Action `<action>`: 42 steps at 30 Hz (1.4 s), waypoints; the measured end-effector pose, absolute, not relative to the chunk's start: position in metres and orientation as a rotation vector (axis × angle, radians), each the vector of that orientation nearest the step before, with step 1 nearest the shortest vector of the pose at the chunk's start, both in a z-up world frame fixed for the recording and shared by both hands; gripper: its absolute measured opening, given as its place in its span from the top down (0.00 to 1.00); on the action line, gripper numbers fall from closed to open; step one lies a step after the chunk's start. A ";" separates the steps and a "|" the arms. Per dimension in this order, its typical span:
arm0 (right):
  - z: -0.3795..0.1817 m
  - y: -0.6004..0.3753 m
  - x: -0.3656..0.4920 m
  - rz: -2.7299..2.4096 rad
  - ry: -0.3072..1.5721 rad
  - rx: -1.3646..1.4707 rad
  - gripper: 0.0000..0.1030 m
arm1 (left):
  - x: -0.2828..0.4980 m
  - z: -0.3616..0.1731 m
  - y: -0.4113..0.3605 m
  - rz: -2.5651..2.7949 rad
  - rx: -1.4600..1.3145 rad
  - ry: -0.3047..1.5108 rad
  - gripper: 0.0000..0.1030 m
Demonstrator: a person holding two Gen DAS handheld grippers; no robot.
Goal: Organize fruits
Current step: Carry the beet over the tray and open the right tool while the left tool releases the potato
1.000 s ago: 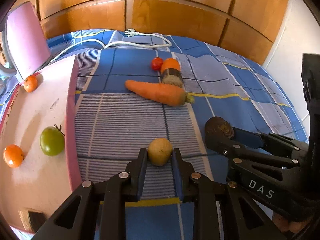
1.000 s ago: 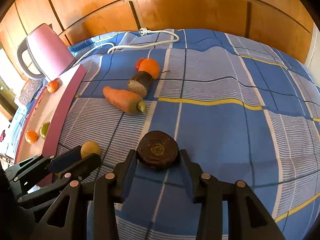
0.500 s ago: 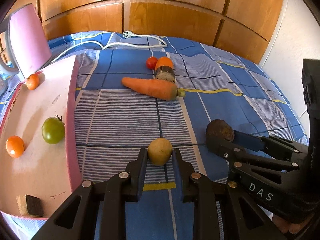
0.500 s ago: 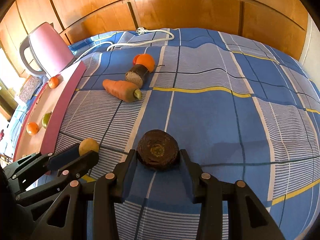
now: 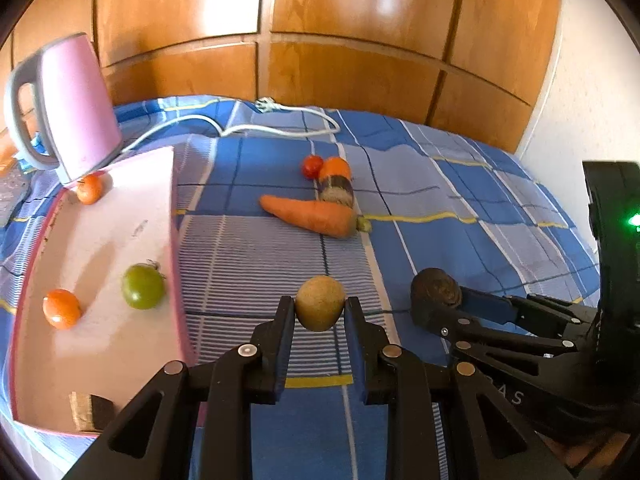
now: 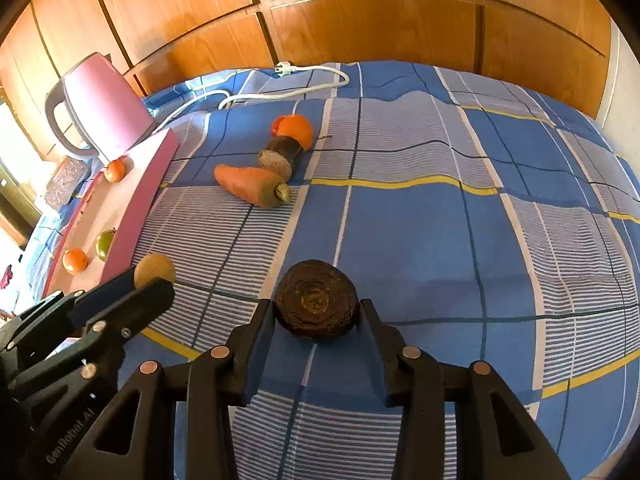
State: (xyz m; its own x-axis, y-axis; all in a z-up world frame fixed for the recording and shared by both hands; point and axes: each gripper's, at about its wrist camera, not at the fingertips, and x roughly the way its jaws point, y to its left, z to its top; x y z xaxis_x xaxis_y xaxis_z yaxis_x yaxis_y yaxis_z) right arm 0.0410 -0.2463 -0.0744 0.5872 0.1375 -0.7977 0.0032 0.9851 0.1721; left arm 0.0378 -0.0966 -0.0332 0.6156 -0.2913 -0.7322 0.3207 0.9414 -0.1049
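Observation:
My left gripper (image 5: 319,312) is shut on a small yellow-brown round fruit (image 5: 320,307), lifted above the checked blue cloth; the same fruit (image 6: 154,269) shows at the left of the right wrist view. My right gripper (image 6: 316,314) is shut on a dark brown round root (image 6: 316,304), seen again as the dark root (image 5: 436,289) beside the left gripper. A carrot (image 5: 310,215), a dark cut root (image 5: 337,193), an orange fruit (image 5: 335,168) and a small red tomato (image 5: 311,166) lie together farther back. On the pink board (image 5: 120,216) rest a green tomato (image 5: 143,292) and two orange fruits (image 5: 62,308) (image 5: 89,189).
A pink kettle (image 5: 66,106) stands at the board's far end, its white cable (image 5: 276,130) and plug trailing across the cloth. A brown sponge (image 5: 90,412) sits on the board's near corner. Wooden panels (image 5: 340,40) back the scene; a white wall (image 5: 592,92) stands at the right.
Both grippers have risen with their loads, so the cloth, carrot and board now look farther off. The kettle has come fully into the left wrist view.

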 end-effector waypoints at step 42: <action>-0.033 -0.045 0.118 0.476 0.898 -0.058 0.58 | 0.050 -0.036 0.104 0.161 -0.243 0.780 0.70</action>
